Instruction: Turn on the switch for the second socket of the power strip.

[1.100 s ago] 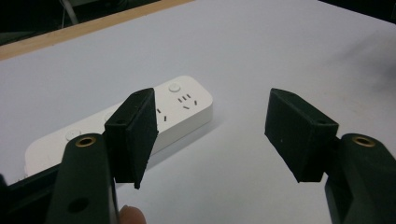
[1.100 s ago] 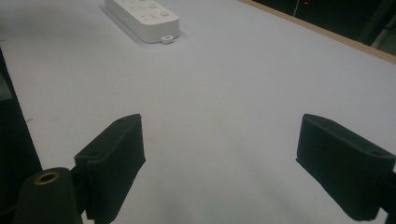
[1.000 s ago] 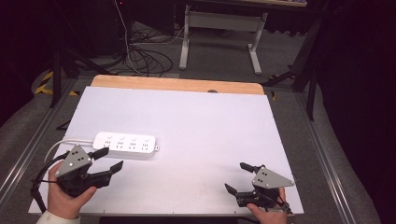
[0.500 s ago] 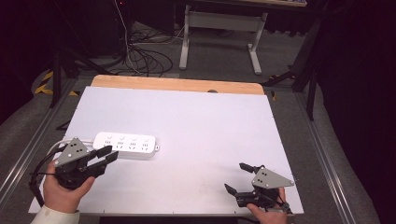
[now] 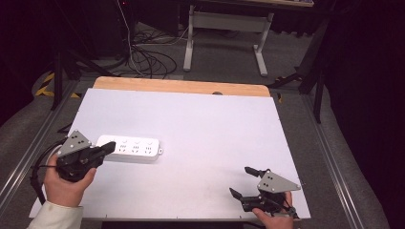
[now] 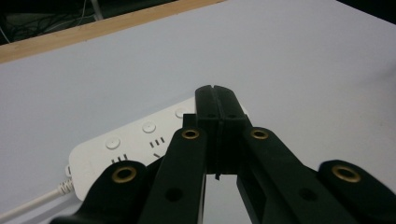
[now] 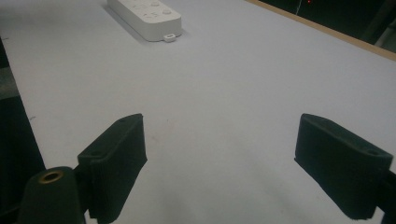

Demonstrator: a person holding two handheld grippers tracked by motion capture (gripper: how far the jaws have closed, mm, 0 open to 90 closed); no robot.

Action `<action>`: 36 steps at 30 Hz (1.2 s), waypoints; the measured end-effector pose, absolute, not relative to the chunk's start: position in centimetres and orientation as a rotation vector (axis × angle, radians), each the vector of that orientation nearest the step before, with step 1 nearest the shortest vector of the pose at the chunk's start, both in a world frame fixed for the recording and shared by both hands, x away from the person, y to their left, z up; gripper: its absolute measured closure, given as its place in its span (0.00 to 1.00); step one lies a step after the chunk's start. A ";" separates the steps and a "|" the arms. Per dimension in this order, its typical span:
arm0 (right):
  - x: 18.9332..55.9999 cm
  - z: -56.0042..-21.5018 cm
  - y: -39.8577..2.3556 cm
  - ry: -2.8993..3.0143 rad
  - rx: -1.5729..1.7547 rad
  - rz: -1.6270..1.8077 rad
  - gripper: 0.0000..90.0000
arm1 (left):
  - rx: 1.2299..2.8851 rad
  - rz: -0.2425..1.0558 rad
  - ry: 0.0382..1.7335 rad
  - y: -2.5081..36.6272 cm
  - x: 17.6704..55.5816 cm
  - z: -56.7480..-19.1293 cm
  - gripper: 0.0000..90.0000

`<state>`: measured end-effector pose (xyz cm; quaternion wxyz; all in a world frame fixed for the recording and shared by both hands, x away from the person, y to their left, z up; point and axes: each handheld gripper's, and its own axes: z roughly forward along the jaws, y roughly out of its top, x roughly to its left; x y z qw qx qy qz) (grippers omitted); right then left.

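A white power strip [image 5: 133, 149] lies flat on the left part of the white tabletop [image 5: 205, 129]. My left gripper [image 5: 109, 145] hovers over the strip's left end. Its jaws have just been closing and are now shut, pad against pad, with nothing between them. In the left gripper view the shut tips [image 6: 215, 100] cover part of the power strip [image 6: 135, 140], whose round buttons and sockets show. My right gripper [image 5: 242, 181] rests near the table's front right edge and is open and empty. The right gripper view shows its wide gap [image 7: 219, 158] over bare table, with the power strip [image 7: 144, 11] far off.
The strip's white cord [image 6: 28, 205] trails off its left end. A wooden edge [image 5: 181, 87] borders the table's far side. Beyond it are floor cables [image 5: 143, 52] and a metal desk frame [image 5: 224, 28]. Metal rails run along both sides of the table.
The left gripper's jaws went from wide open to shut, and that hand shifted slightly left and up toward the strip's left end. The right gripper stayed still.
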<state>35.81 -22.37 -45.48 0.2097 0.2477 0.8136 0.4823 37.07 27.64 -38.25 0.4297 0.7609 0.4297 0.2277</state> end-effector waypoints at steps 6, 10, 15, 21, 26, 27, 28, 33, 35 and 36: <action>35.8 -45.5 -22.4 2.265 0.696 1.339 0.19 | 1.915 0.496 1.098 27.7 38.4 -38.3 1.00; 35.8 -45.5 -22.4 2.265 0.700 1.344 0.19 | 1.907 0.477 1.132 27.7 39.4 -38.6 1.00; 35.8 -45.5 -22.4 2.264 0.701 1.345 0.19 | 1.912 0.495 1.171 27.7 40.7 -39.1 1.00; 35.9 -45.6 -22.4 2.264 0.697 1.345 0.19 | 1.898 0.525 1.202 28.0 42.1 -40.0 1.00; 35.9 -45.6 -22.4 2.264 0.697 1.345 0.19 | 1.890 0.558 1.192 28.4 43.1 -41.0 1.00; 35.9 -45.6 -22.4 2.264 0.697 1.344 0.19 | 1.898 0.567 1.196 28.5 43.4 -41.5 1.00; 35.9 -45.6 -22.4 2.264 0.697 1.344 0.19 | 1.898 0.567 1.196 28.5 43.4 -41.5 1.00; 35.9 -45.6 -22.4 2.265 0.694 1.343 0.19 | 1.909 0.578 1.213 29.1 44.3 -43.1 1.00; 35.9 -45.6 -22.4 2.265 0.694 1.343 0.19 | 1.902 0.578 1.212 29.2 44.6 -43.7 1.00; 35.9 -45.6 -22.4 2.265 0.694 1.343 0.19 | 1.894 0.569 1.212 29.2 44.7 -44.0 1.00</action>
